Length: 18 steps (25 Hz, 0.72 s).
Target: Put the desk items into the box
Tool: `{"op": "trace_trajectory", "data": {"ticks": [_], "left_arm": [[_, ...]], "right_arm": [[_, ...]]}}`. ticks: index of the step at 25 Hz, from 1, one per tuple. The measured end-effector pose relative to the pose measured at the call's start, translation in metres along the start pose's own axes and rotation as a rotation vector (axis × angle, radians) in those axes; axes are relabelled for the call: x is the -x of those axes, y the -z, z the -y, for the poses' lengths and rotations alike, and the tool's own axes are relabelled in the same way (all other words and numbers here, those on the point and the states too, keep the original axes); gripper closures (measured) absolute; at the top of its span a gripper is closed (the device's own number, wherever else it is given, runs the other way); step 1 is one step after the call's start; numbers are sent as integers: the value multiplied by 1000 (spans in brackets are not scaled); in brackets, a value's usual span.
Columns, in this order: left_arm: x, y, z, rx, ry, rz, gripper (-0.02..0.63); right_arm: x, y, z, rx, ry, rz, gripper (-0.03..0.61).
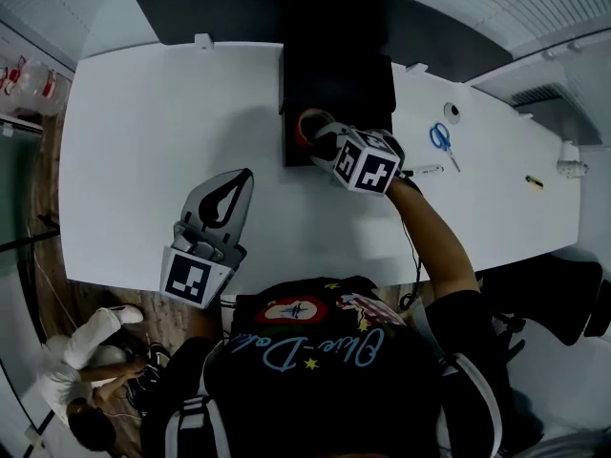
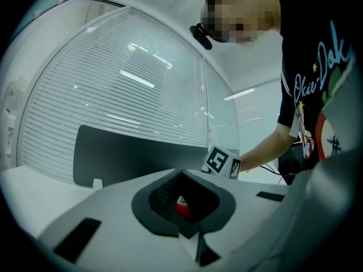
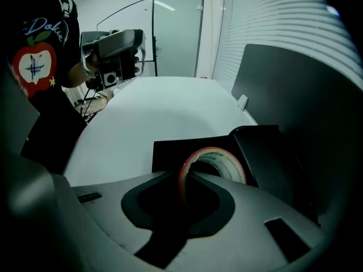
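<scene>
So the right gripper (image 1: 321, 142) was tipped down over the near-left part of the black box (image 1: 336, 84), and its jaws were pinching the red-edged tape roll (image 1: 307, 122). In the right gripper view the roll (image 3: 218, 160) stood on edge right in the opening between the jaws, which were only partly closed, clamped across the ring's wall. The box (image 3: 266, 152) sat straight behind and under it. Couldn't tell whether the roll was touching the box floor or hanging just above it.

The left gripper (image 1: 245, 176) sat level over the near-left part of the white surface (image 1: 143, 141), well apart from the box. Its jaws were pressed together at the tips with nothing in them. In its own view you just got a peek of the red roll through the little window between the jaws, far off.

Further right on the surface were blue-handled scissors (image 1: 440, 138), and a pen (image 1: 425, 171) lay just beside the person's right forearm.
</scene>
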<state>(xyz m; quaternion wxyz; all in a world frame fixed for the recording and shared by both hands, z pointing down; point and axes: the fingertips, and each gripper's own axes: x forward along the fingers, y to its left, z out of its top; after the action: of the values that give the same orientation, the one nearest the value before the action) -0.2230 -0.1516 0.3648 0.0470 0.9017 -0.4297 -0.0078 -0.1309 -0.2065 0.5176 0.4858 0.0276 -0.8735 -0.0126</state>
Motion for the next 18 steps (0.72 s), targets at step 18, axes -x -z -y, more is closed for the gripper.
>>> {"op": "trace_trajectory", "data": {"ticks": [18], "left_arm": [[2,-9,8,-10,25,14,614]], "right_arm": [[17,8,3,41,114,18,481]]}}
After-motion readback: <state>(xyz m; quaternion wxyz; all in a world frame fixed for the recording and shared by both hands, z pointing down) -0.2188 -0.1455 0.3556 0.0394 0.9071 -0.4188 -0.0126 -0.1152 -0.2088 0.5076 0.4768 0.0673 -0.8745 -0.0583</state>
